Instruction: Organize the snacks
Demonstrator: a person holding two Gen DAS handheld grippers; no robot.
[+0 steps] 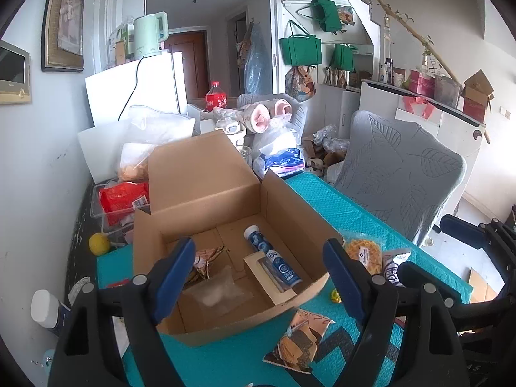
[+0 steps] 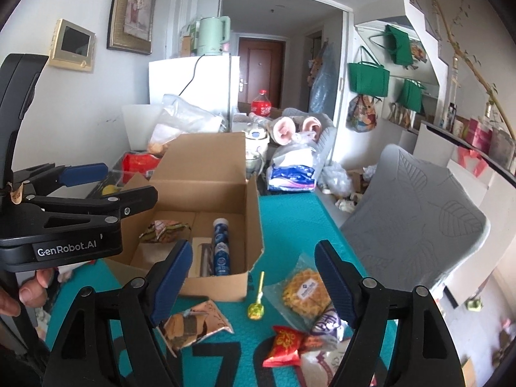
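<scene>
One open cardboard box (image 2: 206, 174) on the teal mat (image 2: 290, 219). Inside it there are four things: one blue tube (image 2: 221, 245), one flat carton (image 2: 201, 258) right next to the tube, one crinkly patterned packet (image 2: 164, 227), and one clear bag (image 1: 219, 293). Out on the mat, one brown-patterned packet (image 2: 193, 324), one lollipop (image 2: 256, 304), one bag of yellow snacks (image 2: 304, 293), one red packet (image 2: 283, 345), and one purple-and-white packet (image 2: 327, 324). Further back: three green tote bags (image 2: 367, 75), one cola bottle (image 2: 261, 103), one kettle (image 2: 211, 35), one chair (image 2: 416, 213).
</scene>
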